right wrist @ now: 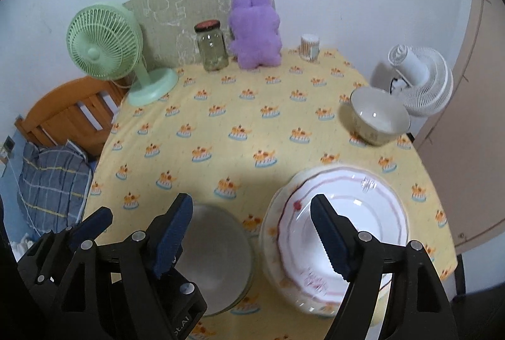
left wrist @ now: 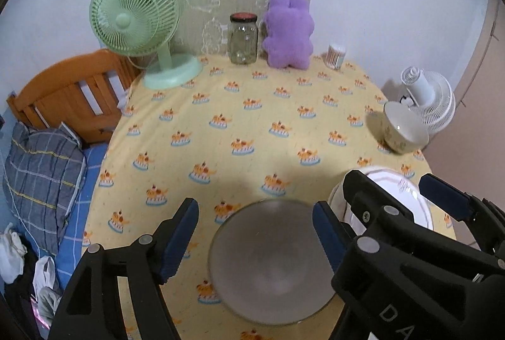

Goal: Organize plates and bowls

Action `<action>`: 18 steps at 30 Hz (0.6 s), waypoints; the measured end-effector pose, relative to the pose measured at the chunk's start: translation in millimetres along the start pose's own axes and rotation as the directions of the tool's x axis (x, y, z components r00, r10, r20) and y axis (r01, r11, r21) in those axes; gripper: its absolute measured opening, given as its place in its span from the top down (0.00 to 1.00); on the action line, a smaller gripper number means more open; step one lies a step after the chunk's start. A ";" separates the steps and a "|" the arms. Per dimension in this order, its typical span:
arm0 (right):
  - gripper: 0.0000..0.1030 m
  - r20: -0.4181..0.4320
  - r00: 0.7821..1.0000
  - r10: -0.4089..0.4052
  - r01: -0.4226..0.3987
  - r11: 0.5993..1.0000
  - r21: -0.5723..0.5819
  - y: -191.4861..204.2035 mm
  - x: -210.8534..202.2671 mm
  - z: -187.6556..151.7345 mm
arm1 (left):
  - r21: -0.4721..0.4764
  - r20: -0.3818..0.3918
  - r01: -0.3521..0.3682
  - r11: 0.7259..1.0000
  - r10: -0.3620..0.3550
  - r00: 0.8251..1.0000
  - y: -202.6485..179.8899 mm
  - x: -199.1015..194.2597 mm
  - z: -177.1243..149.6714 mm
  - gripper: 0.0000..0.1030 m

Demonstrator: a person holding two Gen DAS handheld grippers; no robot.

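Left of the glass bowl point(left wrist: 271, 264), off the table point(left wrist: 221, 106) edge, you get a wooden headboard point(left wrist: 72, 94) and a plaid pillow point(left wrist: 41, 179). Up behind the bowl and to its left stands a green fan point(left wrist: 139, 24). Straight back from the bowl, by the wall, there's a jar point(left wrist: 243, 38), then a purple plush point(left wrist: 288, 31) just beside it, then a small striped cup point(left wrist: 336, 56).

The left gripper point(left wrist: 255, 236) hangs over the glass bowl with its jaws spread wide, one on each side of the rim, gripping nothing. Can't tell if the blue pads touch the glass; the bowl looks blurry.

Right of the bowl, just beside it, sits the stack of plates point(right wrist: 344, 232), white with a reddish rim line on top of a yellowish patterned one. The right gripper point(right wrist: 252, 242) is open wide too, empty, its right finger above the top plate and its left finger over the glass bowl's edge.

Further back from the bowl on the right, a ceramic bowl point(right wrist: 378, 119) stands upright near the table edge, well apart from the plates. Past it, off the table, is a white fan point(right wrist: 423, 78).
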State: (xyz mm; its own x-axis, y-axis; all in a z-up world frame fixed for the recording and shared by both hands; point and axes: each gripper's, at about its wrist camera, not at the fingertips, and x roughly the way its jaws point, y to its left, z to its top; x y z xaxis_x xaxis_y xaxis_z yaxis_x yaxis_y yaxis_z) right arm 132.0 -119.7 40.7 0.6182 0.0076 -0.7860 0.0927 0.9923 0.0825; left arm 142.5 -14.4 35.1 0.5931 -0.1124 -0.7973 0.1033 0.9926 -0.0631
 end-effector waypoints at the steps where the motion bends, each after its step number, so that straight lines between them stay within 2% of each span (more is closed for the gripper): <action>1: 0.19 0.007 1.000 0.006 -0.006 1.000 -0.008 -5.4 -0.5 5.0 | -0.006 0.009 -0.006 1.000 0.006 1.000 -6.5 -0.6 4.2 0.26; 10: 0.17 0.013 0.999 0.053 -0.052 0.997 -0.053 -53.8 6.3 41.7 | -0.060 0.013 -0.057 0.997 0.058 0.998 -56.1 9.3 34.2 0.26; 18: 0.17 0.013 0.997 0.077 -0.076 0.995 -0.069 -104.5 19.1 77.3 | -0.071 0.020 -0.065 0.995 0.066 0.998 -106.5 28.7 58.7 0.26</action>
State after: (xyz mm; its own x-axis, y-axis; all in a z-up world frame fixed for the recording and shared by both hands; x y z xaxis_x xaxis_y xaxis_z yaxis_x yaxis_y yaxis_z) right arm 194.4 -232.8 64.4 0.6337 0.0824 -0.7691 -0.0082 0.9950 0.0998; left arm 195.4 -126.0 54.1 0.6147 -0.0471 -0.7874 0.0073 0.9985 -0.0540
